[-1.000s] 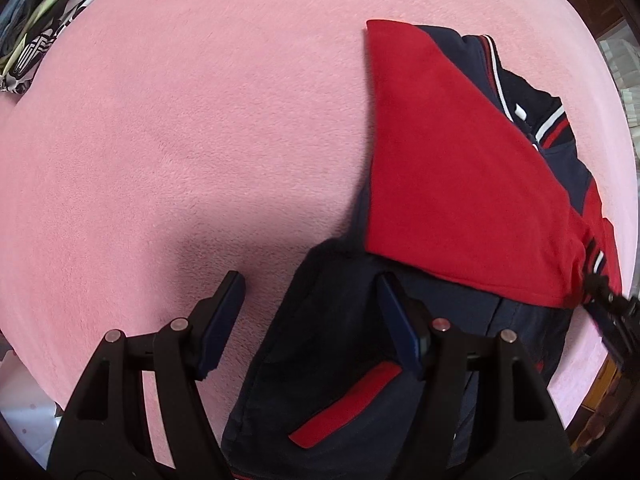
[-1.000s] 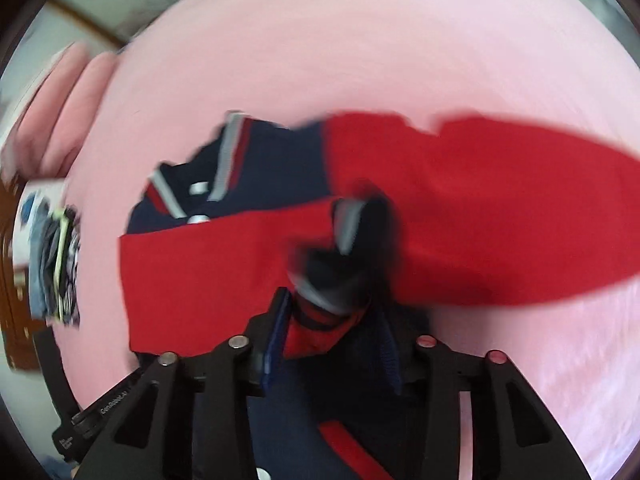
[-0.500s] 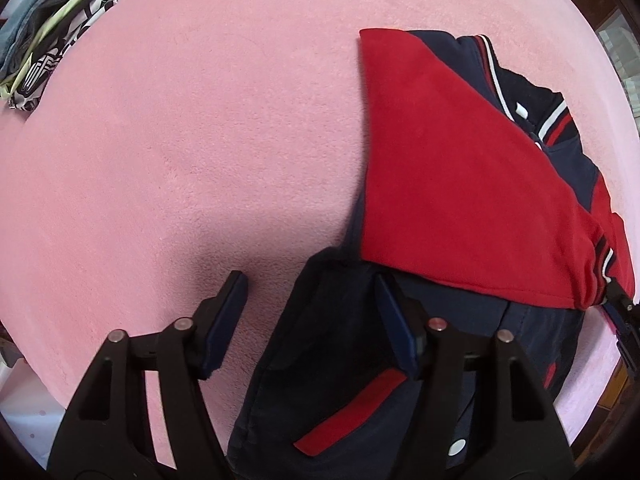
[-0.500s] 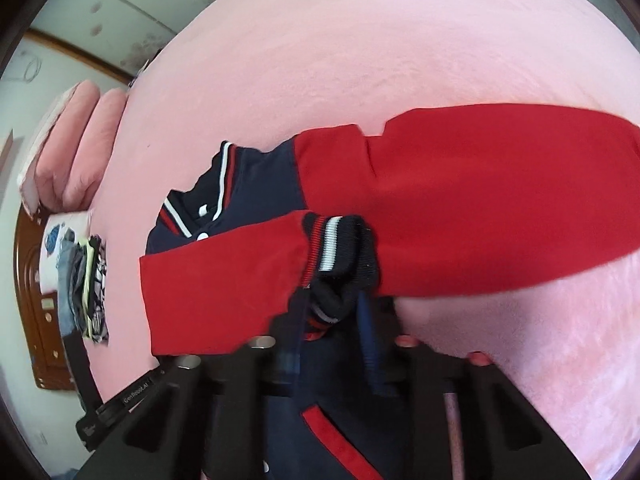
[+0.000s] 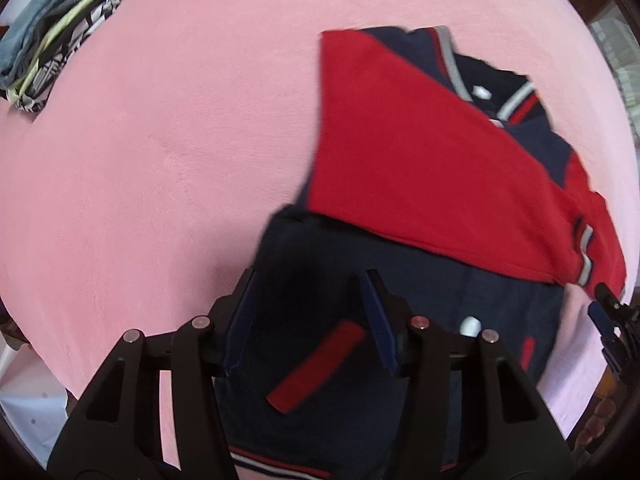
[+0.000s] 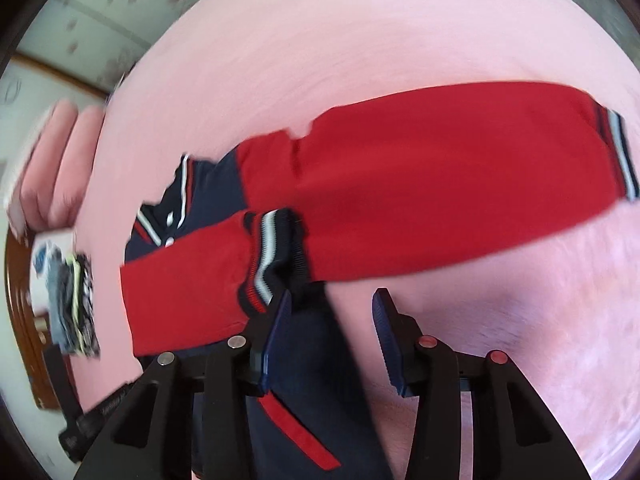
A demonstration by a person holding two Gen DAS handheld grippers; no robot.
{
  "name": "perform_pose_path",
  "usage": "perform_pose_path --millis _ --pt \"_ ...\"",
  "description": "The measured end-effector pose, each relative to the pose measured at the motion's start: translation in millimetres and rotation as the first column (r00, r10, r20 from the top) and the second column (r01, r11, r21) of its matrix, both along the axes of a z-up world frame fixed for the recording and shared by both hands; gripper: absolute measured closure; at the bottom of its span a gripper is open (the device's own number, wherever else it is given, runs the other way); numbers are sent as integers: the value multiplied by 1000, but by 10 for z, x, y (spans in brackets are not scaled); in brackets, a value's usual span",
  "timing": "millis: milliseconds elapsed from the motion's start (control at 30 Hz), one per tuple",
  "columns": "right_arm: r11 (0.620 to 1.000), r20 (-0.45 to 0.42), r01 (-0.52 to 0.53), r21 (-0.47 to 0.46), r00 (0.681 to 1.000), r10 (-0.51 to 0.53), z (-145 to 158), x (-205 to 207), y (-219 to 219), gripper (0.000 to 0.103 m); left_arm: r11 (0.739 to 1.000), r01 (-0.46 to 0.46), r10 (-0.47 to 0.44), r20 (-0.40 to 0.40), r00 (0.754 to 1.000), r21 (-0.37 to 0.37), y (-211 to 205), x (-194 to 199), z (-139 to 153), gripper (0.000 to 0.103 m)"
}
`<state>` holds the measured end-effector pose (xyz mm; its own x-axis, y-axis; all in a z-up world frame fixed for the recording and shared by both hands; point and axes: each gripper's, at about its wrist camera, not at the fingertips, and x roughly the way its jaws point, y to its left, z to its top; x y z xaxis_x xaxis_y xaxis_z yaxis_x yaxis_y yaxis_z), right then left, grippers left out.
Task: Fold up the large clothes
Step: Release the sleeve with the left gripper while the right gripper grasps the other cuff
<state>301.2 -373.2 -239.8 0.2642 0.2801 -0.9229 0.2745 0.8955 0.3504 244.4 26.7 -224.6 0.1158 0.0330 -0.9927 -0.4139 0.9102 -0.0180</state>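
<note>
A navy jacket with red sleeves point(image 5: 420, 160) lies on the pink bed point(image 5: 160, 140). One red sleeve is folded across its chest, with its striped cuff point(image 6: 272, 248) at the jacket's edge. The other red sleeve point(image 6: 460, 172) lies stretched out over the bed. My left gripper point(image 5: 308, 312) is open above the navy lower body point(image 5: 320, 264). My right gripper point(image 6: 332, 320) is open and empty just below the folded sleeve's cuff, over the jacket's edge. Its tip point(image 5: 608, 312) also shows in the left wrist view.
A stack of folded clothes point(image 5: 52, 40) lies at the bed's far corner, also in the right wrist view point(image 6: 68, 300). Pink pillows point(image 6: 52, 156) lie at the bed's head. Dark wooden furniture point(image 6: 24, 340) stands beside the bed.
My right gripper opened and let go of the sleeve cuff, which now lies on the jacket, then drew back. My left gripper moved right, over the navy body.
</note>
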Motion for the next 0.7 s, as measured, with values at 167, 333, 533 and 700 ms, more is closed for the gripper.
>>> perform_pose_path --millis 167,333,533,700 --pt "992 24 127 15 992 -127 103 -291 -460 60 997 73 -73 45 996 9 -402 -76 311 53" --pt "962 22 270 51 962 -271 152 -586 -922 60 983 180 -181 50 982 25 -768 -83 440 53" --pt "891 31 434 134 897 -442 137 -775 -1457 60 960 280 -278 60 959 -12 -1049 -127 524 53" --pt "845 42 517 136 849 -526 51 -702 -1817 60 945 326 -324 74 943 -15 -1282 -34 492 53"
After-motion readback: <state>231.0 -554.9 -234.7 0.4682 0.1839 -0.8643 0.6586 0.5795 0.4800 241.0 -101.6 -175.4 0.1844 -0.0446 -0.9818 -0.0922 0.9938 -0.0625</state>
